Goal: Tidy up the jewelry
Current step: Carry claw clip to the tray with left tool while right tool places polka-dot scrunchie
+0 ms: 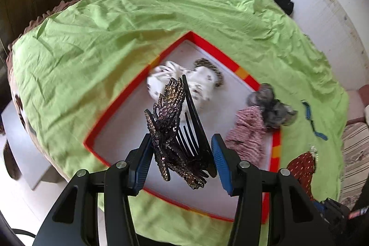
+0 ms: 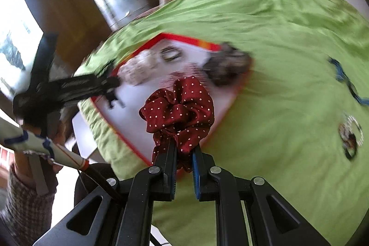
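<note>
While the left claw [image 1: 182,156] hangs above the near half of the red-rimmed tray [image 1: 129,93], its blue pads stand spread with a rhinestone hair comb [image 1: 170,128] between them; the comb leans against the left pad, and whether the right pad touches it cannot be told. Ahead of this claw, on the tray's white floor, lies a white spotted scrunchie [image 1: 161,80] with a speckled brown band [image 1: 212,68] just behind it. Ahead and to its right, a pink striped scrunchie [image 1: 249,130] lies inside the tray, touching a grey scrunchie [image 1: 272,105] draped over the tray's rim. Further right, a blue cord [image 1: 311,119] rests on the green sheet [image 1: 115,22].

The right claw [image 2: 184,153] is pressed together on a maroon polka-dot scrunchie [image 2: 180,110], held up over the tray's near-right edge. To this claw's right, a small blurred ornament [image 2: 350,135] lies on the sheet.
</note>
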Tool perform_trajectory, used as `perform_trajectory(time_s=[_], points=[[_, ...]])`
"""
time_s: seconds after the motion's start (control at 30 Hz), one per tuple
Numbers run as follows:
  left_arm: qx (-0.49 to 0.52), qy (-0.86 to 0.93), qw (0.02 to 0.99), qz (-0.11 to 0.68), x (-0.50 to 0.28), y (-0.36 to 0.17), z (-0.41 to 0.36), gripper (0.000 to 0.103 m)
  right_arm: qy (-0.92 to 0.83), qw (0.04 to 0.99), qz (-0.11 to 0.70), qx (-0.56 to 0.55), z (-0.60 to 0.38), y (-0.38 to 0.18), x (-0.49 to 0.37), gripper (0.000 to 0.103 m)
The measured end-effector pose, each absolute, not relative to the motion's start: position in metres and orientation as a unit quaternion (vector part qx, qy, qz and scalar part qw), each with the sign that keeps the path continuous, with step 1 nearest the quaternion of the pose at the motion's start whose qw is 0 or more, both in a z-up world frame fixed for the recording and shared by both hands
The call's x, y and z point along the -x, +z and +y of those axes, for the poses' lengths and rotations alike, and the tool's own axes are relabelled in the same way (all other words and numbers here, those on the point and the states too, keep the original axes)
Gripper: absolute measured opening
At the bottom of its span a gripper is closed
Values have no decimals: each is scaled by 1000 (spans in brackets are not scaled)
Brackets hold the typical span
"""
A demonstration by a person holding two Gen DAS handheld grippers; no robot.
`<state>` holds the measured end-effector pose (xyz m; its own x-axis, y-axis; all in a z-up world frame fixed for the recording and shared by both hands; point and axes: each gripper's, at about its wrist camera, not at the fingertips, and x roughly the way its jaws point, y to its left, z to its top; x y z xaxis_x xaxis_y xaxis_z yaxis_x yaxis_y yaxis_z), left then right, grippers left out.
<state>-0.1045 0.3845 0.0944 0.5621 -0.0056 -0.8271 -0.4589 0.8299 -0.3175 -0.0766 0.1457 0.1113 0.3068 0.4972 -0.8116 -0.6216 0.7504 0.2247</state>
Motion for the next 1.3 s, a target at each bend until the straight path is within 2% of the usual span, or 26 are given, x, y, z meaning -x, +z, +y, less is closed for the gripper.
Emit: perform_trajectory(time_s=[0.23, 0.63, 0.8, 0.9, 0.97, 1.17, 1.3], points=[[243, 146, 839, 465, 90, 83, 404, 50, 372, 783, 488, 103, 203, 84, 76, 13], [255, 145, 836, 464, 85, 75, 415, 51, 393, 752, 522, 81, 235, 62, 72, 13], [260, 145, 837, 459, 91, 81, 413, 52, 395, 756, 516, 79, 237, 65, 75, 19], [260, 146, 844, 447, 98, 93, 408, 53, 392, 761, 510, 76, 232, 70, 77, 33], [261, 149, 850, 433, 105, 105, 405, 58, 394, 765, 504, 72, 228, 77, 80, 39], [261, 156, 865, 399, 125, 136, 391, 65, 392, 784, 474, 86, 207, 96, 94, 45], [246, 162, 871, 394, 135, 146, 374, 66, 384, 790, 471, 77, 184, 100, 99, 45]])
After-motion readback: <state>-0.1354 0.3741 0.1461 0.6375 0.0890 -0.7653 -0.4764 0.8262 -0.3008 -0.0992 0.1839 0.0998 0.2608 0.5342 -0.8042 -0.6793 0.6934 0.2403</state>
